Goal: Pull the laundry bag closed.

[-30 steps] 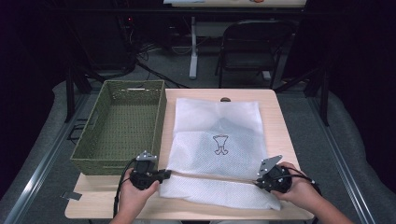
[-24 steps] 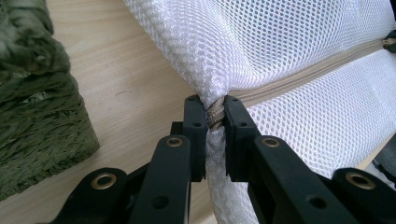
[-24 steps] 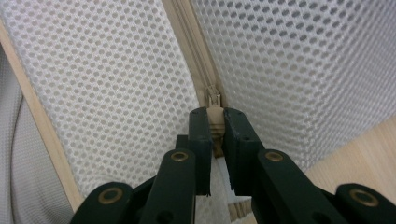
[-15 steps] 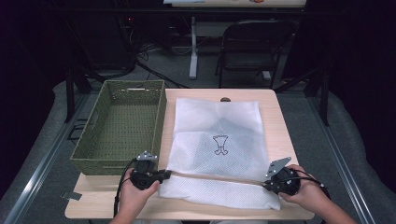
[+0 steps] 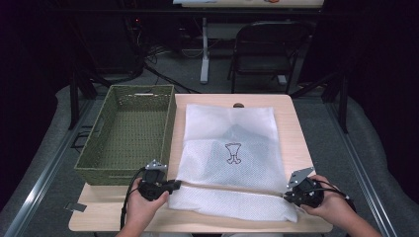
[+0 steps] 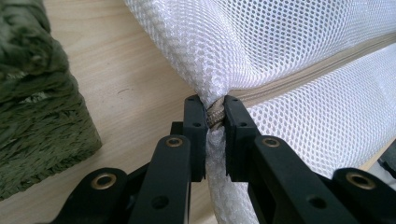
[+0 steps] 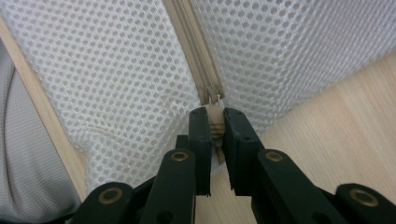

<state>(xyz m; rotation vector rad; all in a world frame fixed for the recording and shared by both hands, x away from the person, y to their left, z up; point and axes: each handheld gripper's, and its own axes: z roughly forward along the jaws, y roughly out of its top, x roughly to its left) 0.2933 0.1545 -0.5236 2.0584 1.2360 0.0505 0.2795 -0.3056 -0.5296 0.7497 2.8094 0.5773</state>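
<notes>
Seated at a pale wooden table point(image 5: 291, 128), a person is working a flat white mesh laundry bag with a small printed figure on it point(image 5: 232, 148), which is lying spread across the tabletop just beside a green woven rectangular basket point(image 5: 129, 129). At the bag's near left corner, the left gripper point(image 5: 174, 185) is pinching a bunched fold of mesh at the end of the beige zipper point(image 6: 299, 70), its black jaws nearly closed on the fabric. At the near right corner, the right gripper point(image 5: 285, 195) is clamping the zipper's small beige pull tab point(image 7: 215, 122), jaws drawn in tight around it, with the slider just above. Both of the person's hands are resting low at the table's near edge, well apart, the zipper line running between them.
</notes>
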